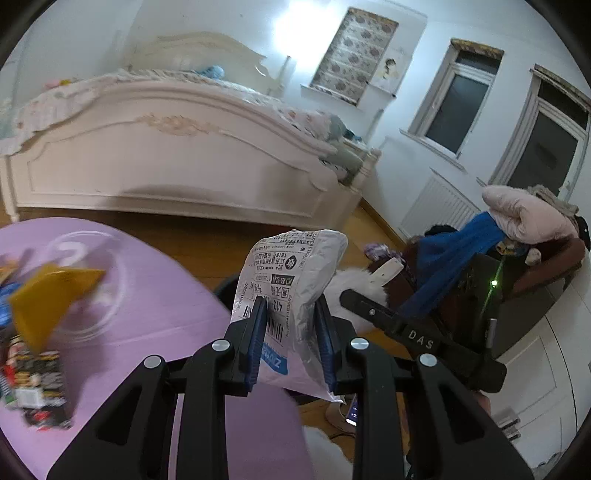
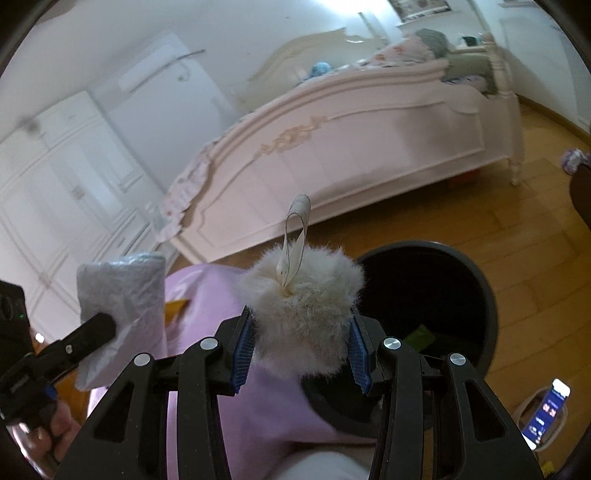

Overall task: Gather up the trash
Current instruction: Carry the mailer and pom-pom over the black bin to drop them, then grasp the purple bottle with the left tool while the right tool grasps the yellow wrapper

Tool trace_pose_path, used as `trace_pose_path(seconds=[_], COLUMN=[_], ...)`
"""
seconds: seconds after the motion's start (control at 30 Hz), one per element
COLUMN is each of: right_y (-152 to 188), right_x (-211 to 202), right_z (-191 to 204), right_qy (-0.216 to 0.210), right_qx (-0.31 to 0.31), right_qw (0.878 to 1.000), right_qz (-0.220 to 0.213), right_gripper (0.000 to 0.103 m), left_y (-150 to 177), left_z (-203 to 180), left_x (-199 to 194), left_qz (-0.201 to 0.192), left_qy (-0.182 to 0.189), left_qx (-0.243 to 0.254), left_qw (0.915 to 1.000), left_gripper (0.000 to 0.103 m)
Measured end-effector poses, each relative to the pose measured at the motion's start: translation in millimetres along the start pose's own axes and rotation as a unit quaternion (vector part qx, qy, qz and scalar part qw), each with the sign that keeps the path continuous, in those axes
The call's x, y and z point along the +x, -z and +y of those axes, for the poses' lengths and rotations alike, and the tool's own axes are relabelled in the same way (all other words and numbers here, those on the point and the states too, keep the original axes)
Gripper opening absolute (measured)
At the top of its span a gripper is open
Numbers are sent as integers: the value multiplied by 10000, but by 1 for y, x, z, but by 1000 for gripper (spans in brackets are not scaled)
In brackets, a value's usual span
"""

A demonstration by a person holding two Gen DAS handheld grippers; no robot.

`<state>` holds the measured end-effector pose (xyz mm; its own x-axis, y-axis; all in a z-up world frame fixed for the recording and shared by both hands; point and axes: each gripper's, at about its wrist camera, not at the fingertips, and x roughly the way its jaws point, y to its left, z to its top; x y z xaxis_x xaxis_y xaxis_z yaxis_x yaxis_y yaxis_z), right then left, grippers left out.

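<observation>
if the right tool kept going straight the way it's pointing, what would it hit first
Probably the round dark trash bin. The right tool, shut on a fluffy white fur ball, points down over the edge of the lilac table, with the bin's open mouth just beyond. Depth is unclear through the fisheye.

Both fisheye views are dim and bluish, with black corners and bent lines at the rims. A lamp glare burns white on the far wall. Motion blur smears the wrappers at the worktop's left edge and the bed; each claw's fingers stay sharp.
</observation>
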<state>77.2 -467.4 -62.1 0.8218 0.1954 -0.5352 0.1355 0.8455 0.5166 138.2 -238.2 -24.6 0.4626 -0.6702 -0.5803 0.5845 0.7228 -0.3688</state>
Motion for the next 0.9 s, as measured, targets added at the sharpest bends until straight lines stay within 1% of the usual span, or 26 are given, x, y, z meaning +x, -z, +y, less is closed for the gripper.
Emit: trace_pose_path(seconds=[0.2,0.4,0.43,0.47,0.5,0.53,0.57,0.6,0.63,0.67,0.7,0.9], right_y=[-2,0,0,0,0,-1,-1,0,-1,-1,-1,-1], right_x=[14,24,26,27,28,28,27,25,23,22,21,14], right_z=[-26,-49,-52,-54,-57,-60,-61,-62,-63,-64,-65,-52], right_qy=[144,227,252,272,294,307,330,355,366,354,368,283], right_qx=[215,350,366,387,428,459,465,462,467,473,477,425], right_qw=[9997,9991,9989,9988,9986,9984,9984,9983,9982,9983,9982,9987], right_qz=[42,104,117,118,100,79,53,26,-8,-18,-30,-35], right_gripper=[44,44,46,53,55,59,64,67,70,70,70,70], left_y=[0,4,3,3,2,2,1,1,0,0,-1,-4], left_z=[-13,-21,-19,-20,-21,-22,-23,-23,-23,-23,-23,-24], left_x=[42,74,77,79,83,86,88,88,85,82,78,56], left_qz=[343,605,637,660,685,693,693,690,634,552,465,314], left_qy=[174,209,204,186,144,103,49,15,-27,-37,-34,-106], left_qx=[102,150,159,175,214,240,247,230,191,181,203,287], left_qw=[9992,9978,9976,9975,9973,9973,9973,9974,9978,9983,9987,9990], left_gripper=[27,27,28,29,29,30,40,50,70,77,78,78])
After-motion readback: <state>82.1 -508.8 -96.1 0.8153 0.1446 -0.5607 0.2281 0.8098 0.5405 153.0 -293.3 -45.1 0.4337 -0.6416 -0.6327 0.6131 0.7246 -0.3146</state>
